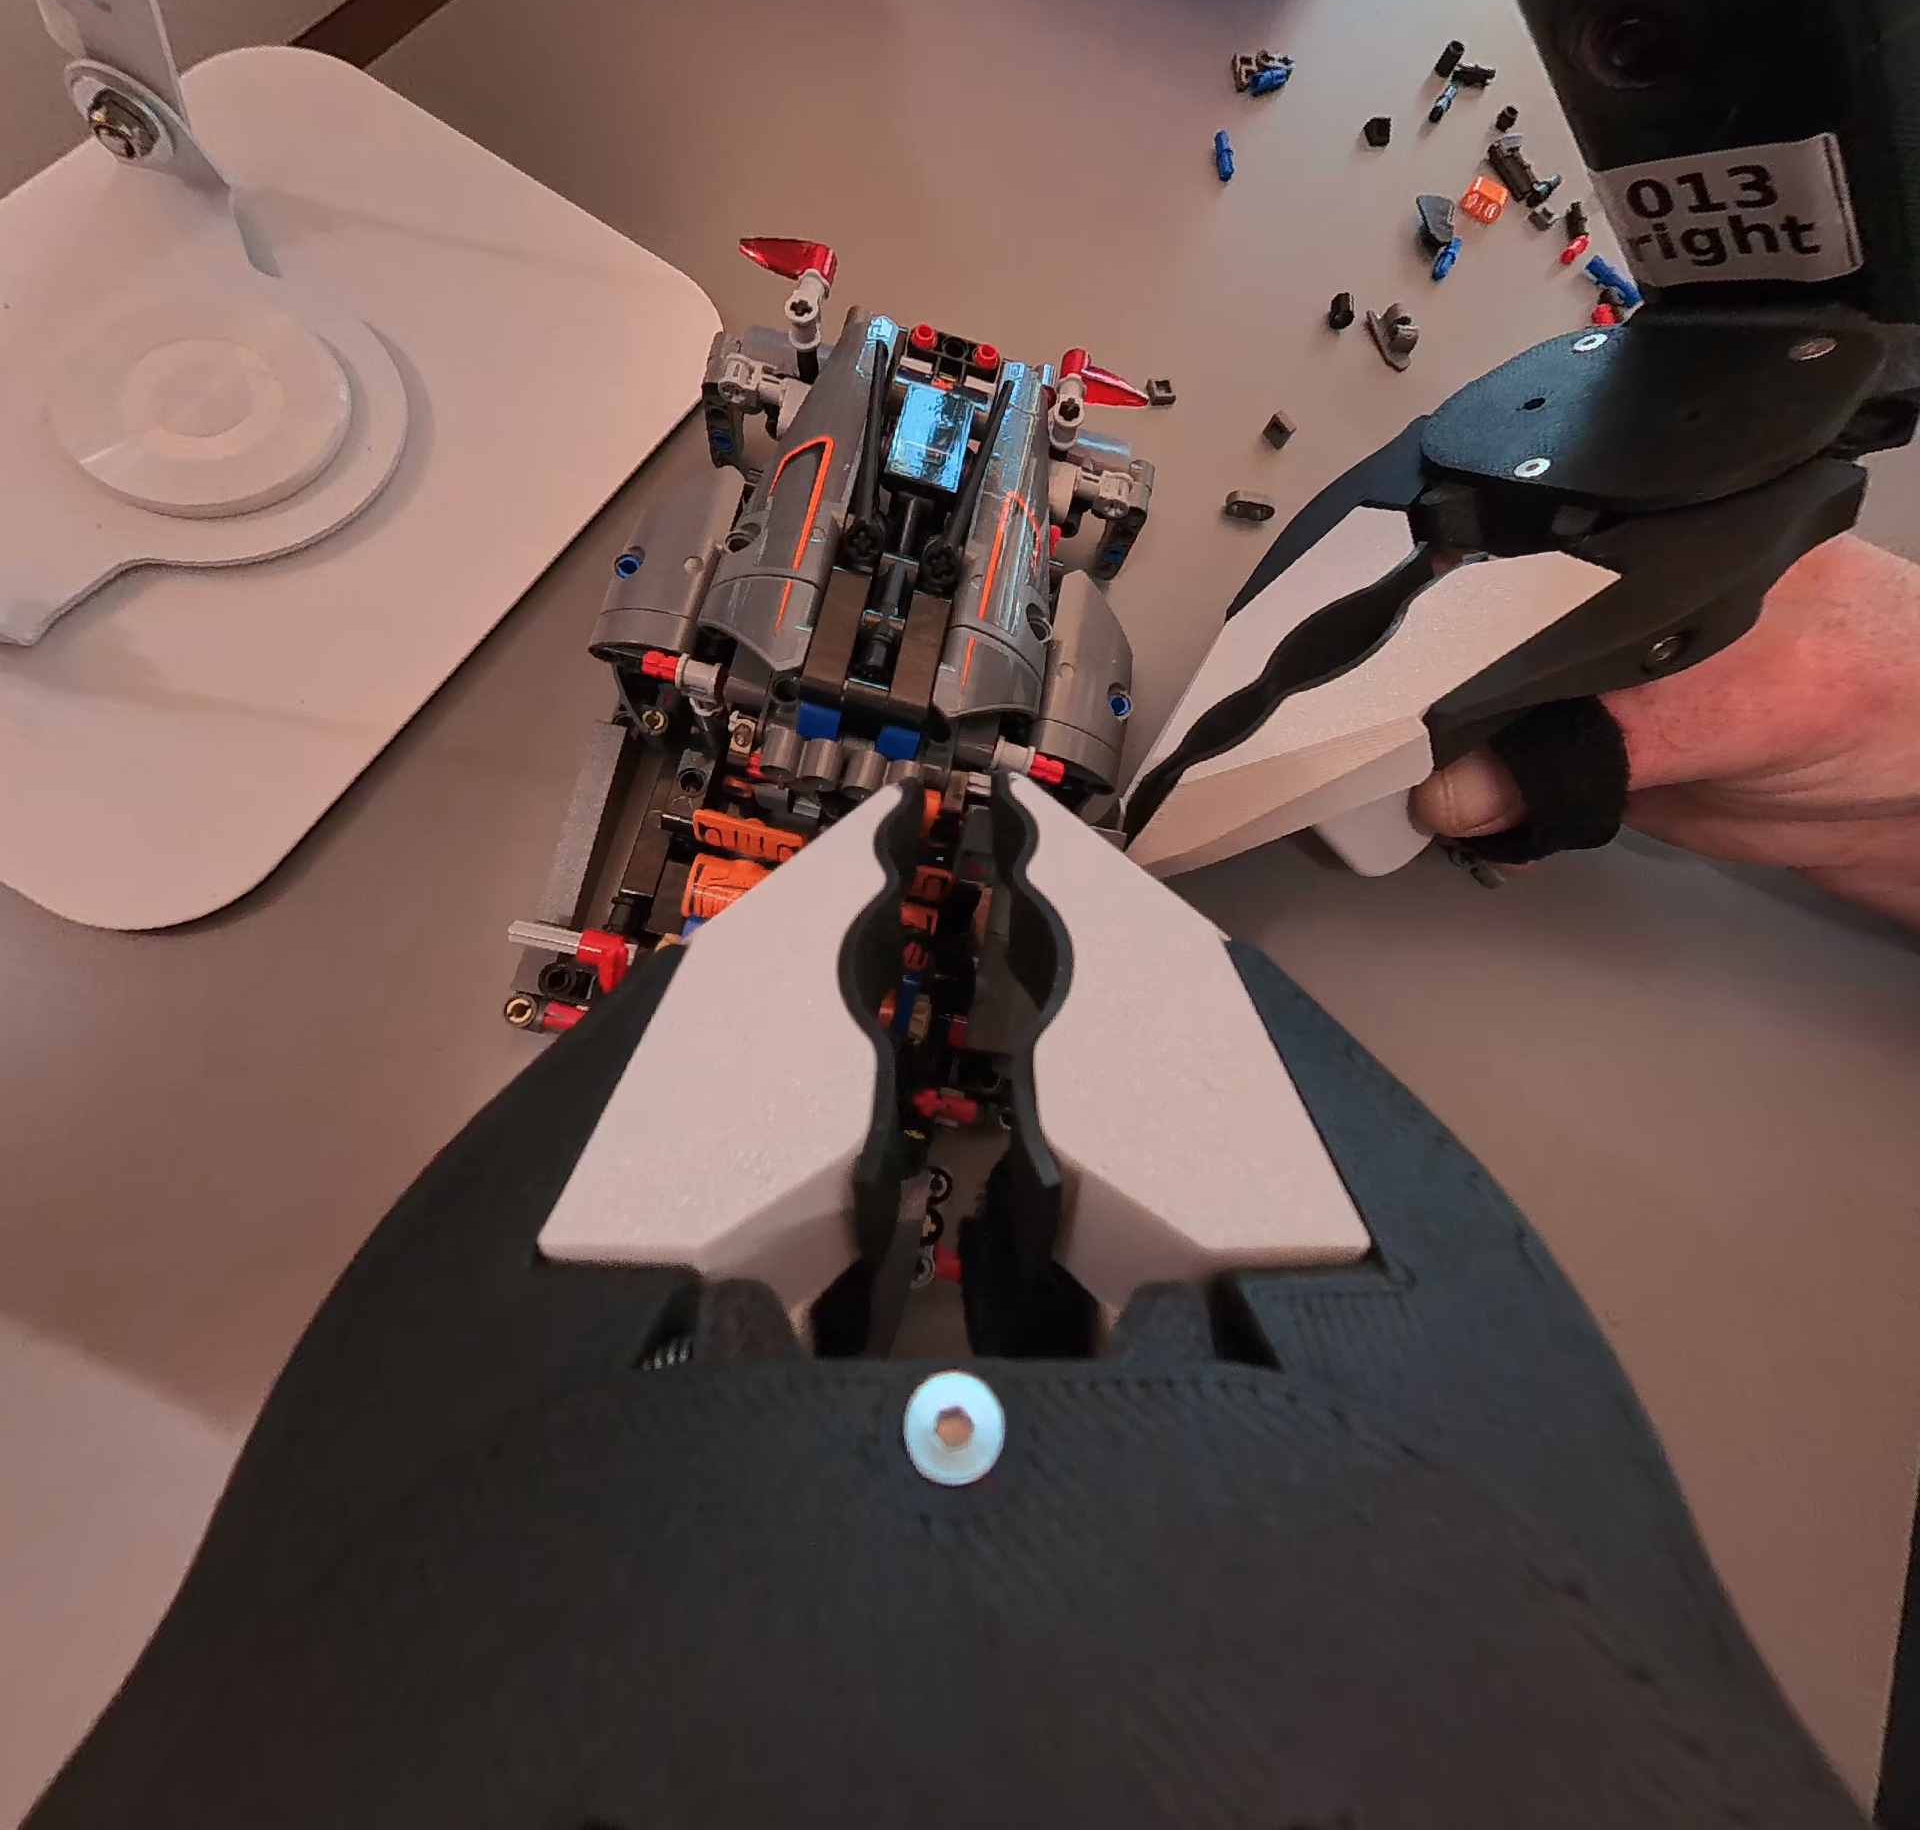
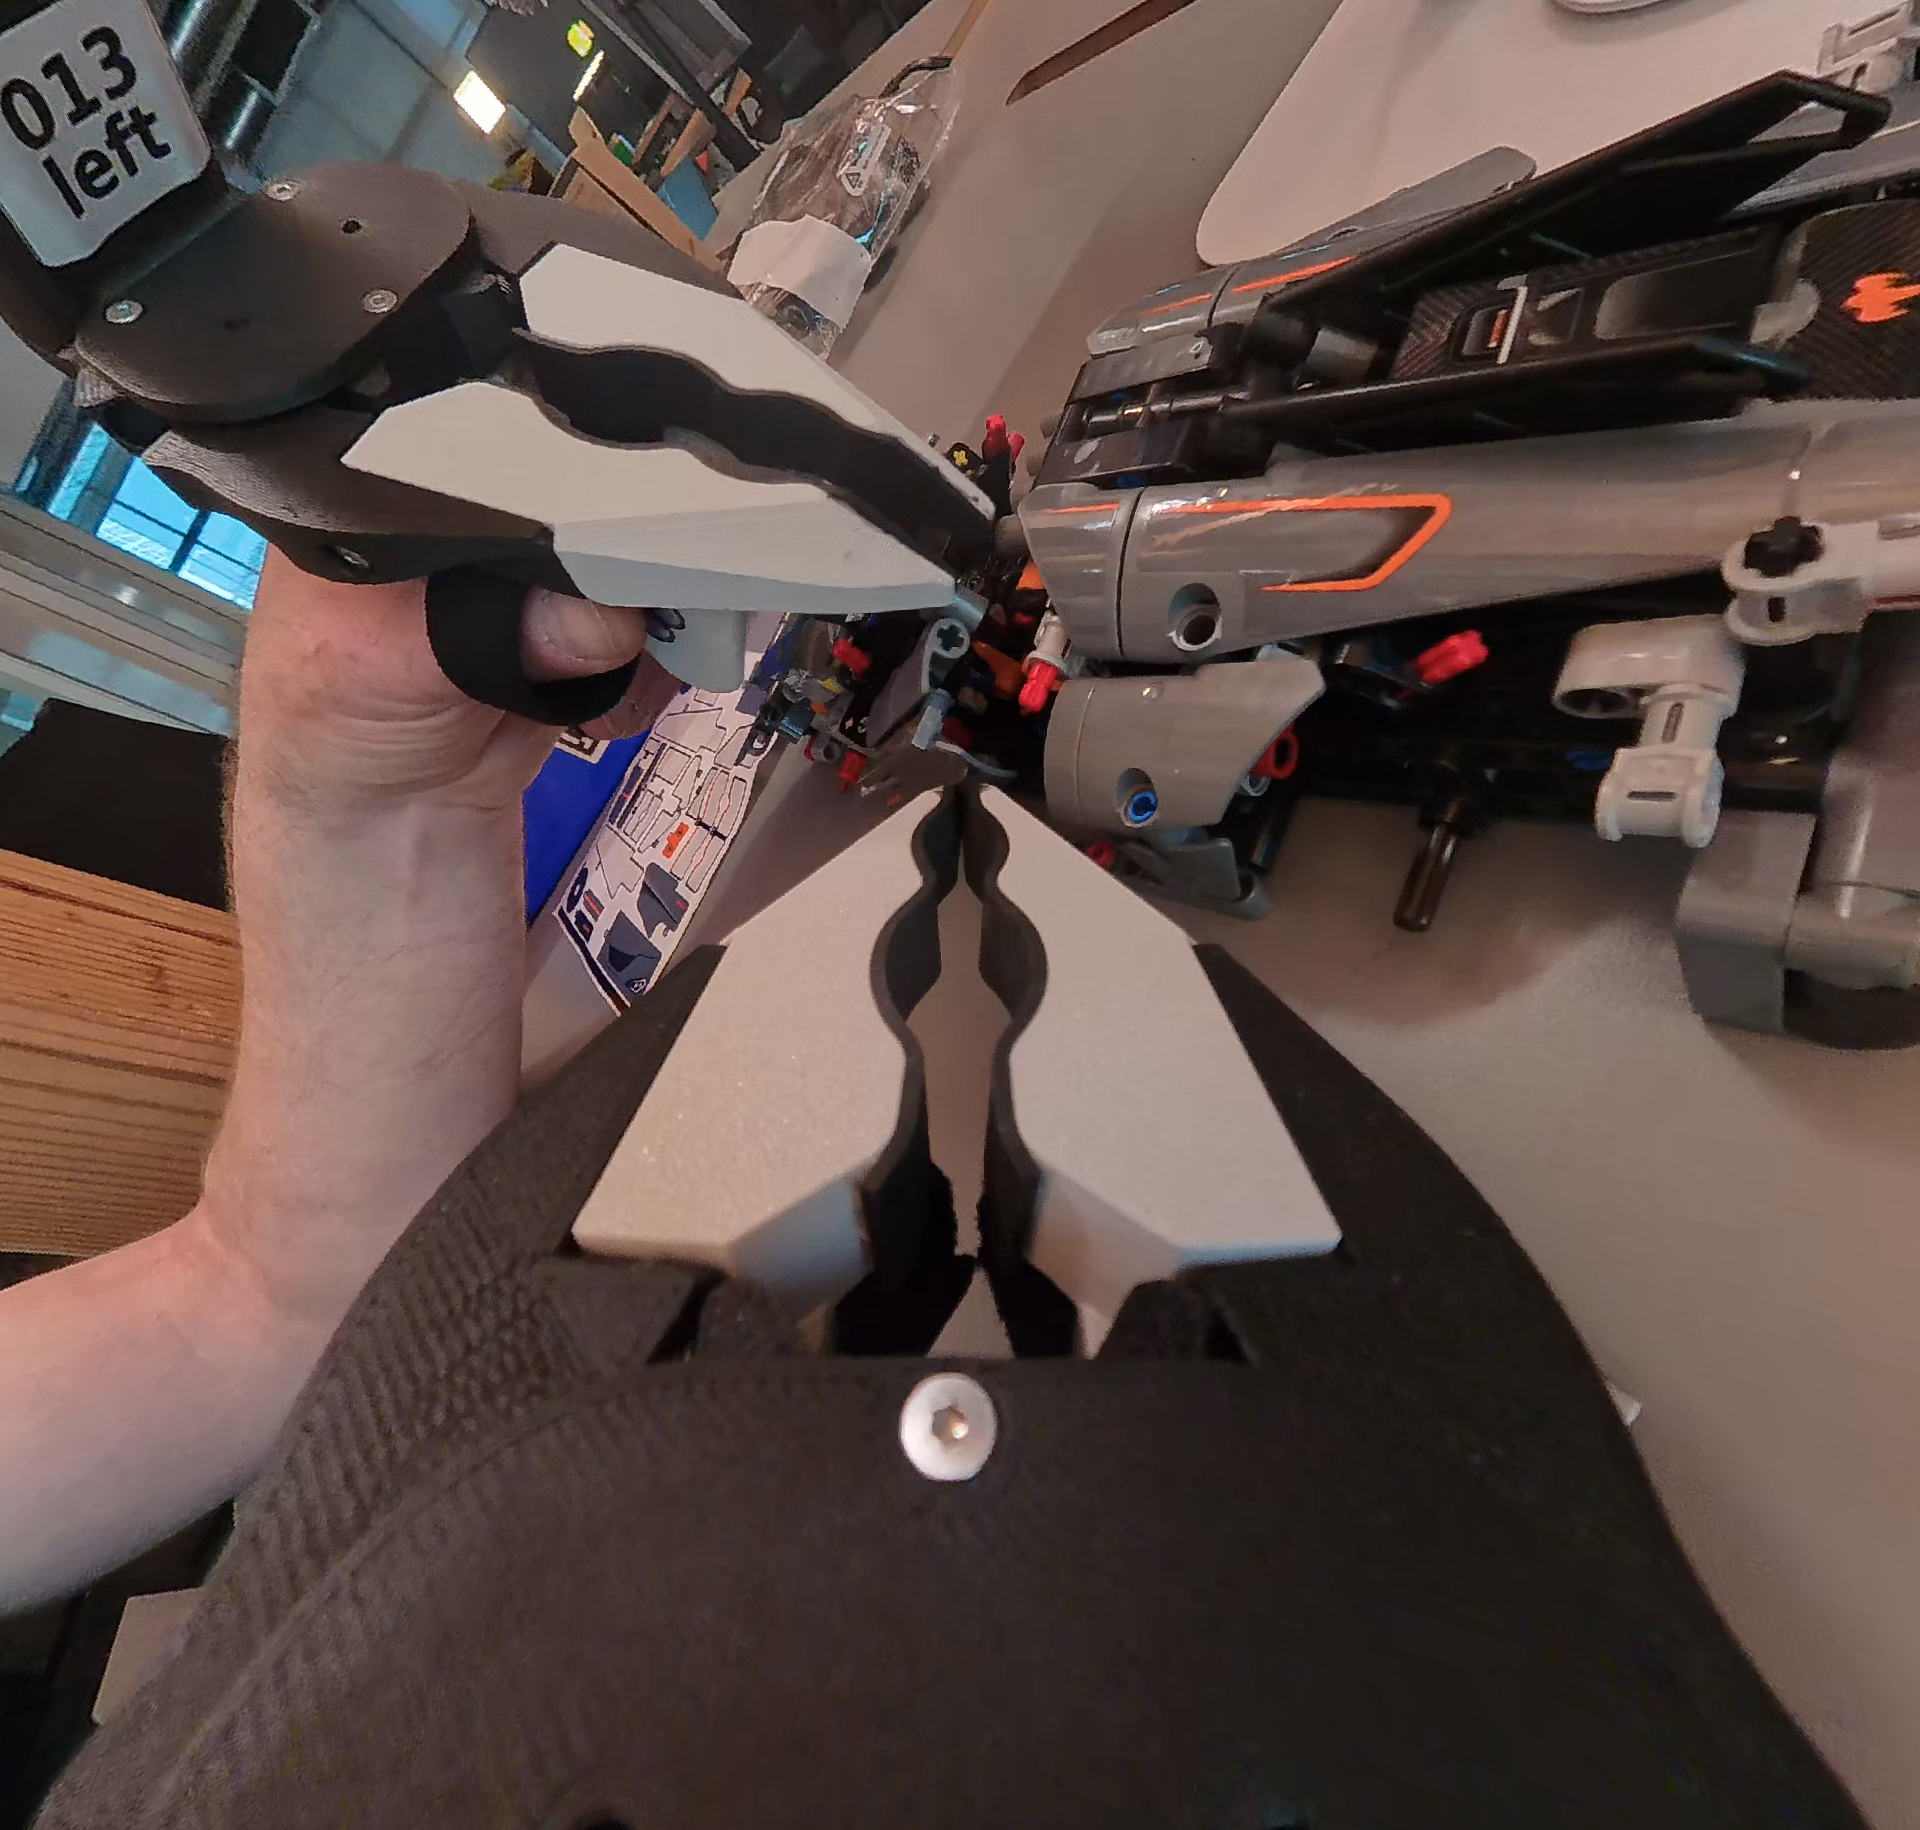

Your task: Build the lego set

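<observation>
Nosed into the exposed orange-and-black framework at the near end of the lego model (image 1: 883,554) with the left gripper (image 1: 956,793), jaws narrowly parted. Impossible to say whether nipping a part there or merely probing. Judged to be working on, or steadying, that unfinished end.

Just to the side, clenched tip to tip with nothing visible between, the right gripper (image 2: 956,824). Brought down to the table (image 1: 1455,1053) beside the model's grey flank panel, likely as a brace against sliding.

Resting flat mid-table, the model itself: grey bodywork with orange striping on, near end not yet covered.

Farther off, scattered within easy reach beyond the right gripper, loose pieces (image 1: 1455,211) in black, blue, red and orange. On the opposite side, close by the model, a white stand base (image 1: 312,533).
</observation>
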A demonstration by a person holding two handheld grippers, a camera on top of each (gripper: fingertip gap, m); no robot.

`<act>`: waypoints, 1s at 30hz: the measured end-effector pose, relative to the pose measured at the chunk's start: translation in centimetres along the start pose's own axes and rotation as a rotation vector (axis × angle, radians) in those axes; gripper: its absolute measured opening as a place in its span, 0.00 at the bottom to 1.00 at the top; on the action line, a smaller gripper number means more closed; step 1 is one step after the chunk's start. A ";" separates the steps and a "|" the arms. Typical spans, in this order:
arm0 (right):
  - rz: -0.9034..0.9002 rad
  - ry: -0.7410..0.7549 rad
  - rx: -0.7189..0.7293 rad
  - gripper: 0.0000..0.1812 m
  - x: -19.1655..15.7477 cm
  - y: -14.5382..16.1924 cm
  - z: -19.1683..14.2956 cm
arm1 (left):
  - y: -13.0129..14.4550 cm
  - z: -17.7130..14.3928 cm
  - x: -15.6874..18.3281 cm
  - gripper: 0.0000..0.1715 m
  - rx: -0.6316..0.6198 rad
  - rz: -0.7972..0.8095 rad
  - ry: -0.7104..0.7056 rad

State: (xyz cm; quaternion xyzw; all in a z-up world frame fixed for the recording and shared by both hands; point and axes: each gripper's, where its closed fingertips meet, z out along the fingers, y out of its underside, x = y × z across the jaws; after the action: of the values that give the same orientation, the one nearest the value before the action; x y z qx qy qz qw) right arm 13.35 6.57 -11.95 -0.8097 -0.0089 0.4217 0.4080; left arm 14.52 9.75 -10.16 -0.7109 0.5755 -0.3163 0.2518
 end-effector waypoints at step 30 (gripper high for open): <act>0.004 -0.002 0.002 0.00 0.0 0.0 0.0 | 3.5 -0.8 -0.5 0.36 -0.328 0.244 -0.307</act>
State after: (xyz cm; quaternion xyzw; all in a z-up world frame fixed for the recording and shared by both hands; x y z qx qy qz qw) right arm 13.36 6.62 -11.95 -0.8089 -0.0072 0.4235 0.4079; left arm 11.54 9.54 -12.17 -0.7070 0.6559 -0.0745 0.2539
